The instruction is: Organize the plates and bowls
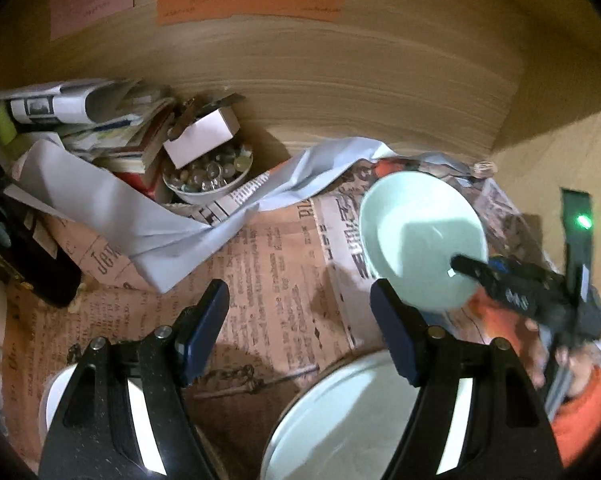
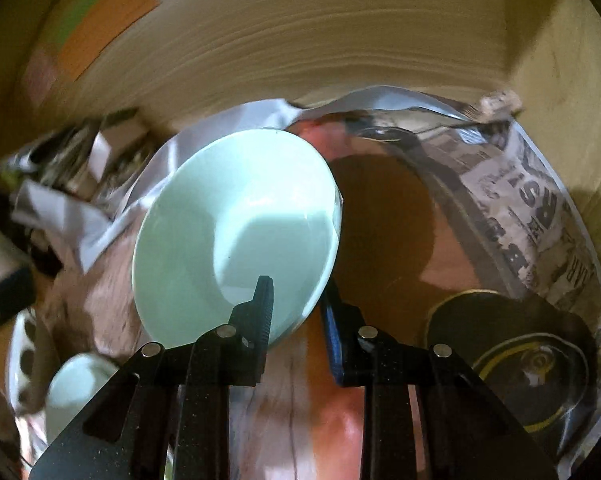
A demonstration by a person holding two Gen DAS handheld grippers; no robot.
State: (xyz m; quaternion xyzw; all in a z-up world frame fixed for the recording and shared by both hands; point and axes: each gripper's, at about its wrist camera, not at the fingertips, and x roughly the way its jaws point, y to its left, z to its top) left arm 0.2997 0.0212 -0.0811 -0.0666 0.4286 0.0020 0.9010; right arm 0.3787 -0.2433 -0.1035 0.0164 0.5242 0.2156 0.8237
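Observation:
My right gripper (image 2: 296, 300) is shut on the near rim of a pale mint bowl (image 2: 236, 232) and holds it tilted above the newspaper; the bowl (image 1: 420, 236) and the right gripper (image 1: 466, 266) also show in the left wrist view at the right. My left gripper (image 1: 300, 304) is open and empty over the newspaper. A pale mint plate (image 1: 340, 420) lies just below it, under its right finger. Another pale bowl (image 1: 52, 396) sits at the lower left. A small mint bowl (image 2: 76, 388) shows at the lower left of the right wrist view.
Newspaper (image 1: 260, 280) lines the shelf floor inside a wooden cabinet (image 1: 340, 72). A white bowl of glass marbles (image 1: 208, 176), a small white box (image 1: 202, 136) and stacked papers (image 1: 80, 120) crowd the back left. A dark round lid (image 2: 512, 352) lies at the right.

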